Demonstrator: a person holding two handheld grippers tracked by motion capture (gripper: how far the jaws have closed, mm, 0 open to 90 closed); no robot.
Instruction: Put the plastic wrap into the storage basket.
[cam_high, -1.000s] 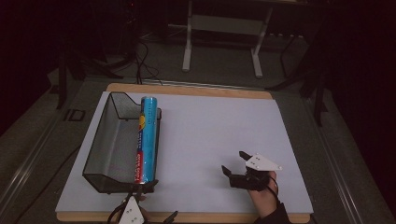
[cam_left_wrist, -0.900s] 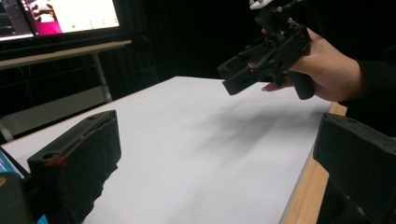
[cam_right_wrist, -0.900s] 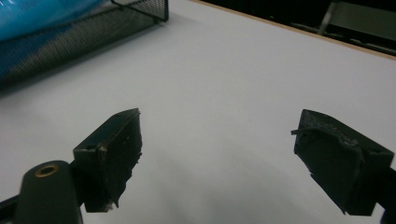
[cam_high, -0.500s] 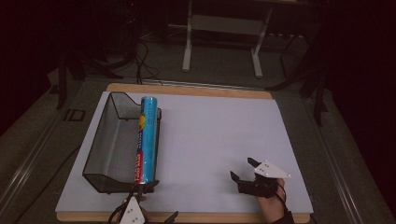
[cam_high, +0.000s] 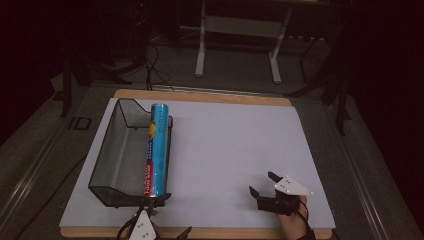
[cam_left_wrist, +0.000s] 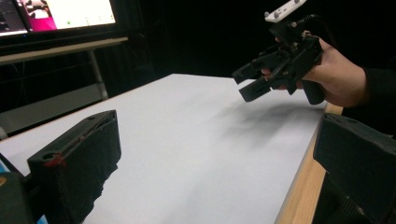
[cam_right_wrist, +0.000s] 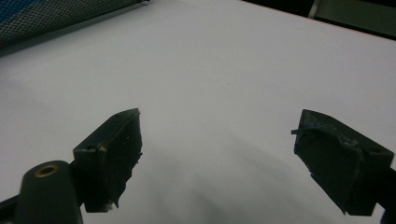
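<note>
Tube (cam_high: 154, 150) lies in the mesh basket (cam_high: 111, 150); my right claw (cam_high: 265, 186) and left claw (cam_left_wrist: 215, 158) hang spread, empty; next I'd judge both rest.

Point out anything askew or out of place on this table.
The blue tube lies lengthwise along the right rim of the black mesh basket rather than down inside it, so it looks perched. Nothing else on the white table stands out.

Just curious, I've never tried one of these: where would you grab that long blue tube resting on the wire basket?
Probably around the middle of the blue tube, coming down from above with the fingers either side of it. It lies lengthwise along the right rim of the wire basket, so its round sides are exposed there, and a mid-length grip should keep it from tipping.
</note>
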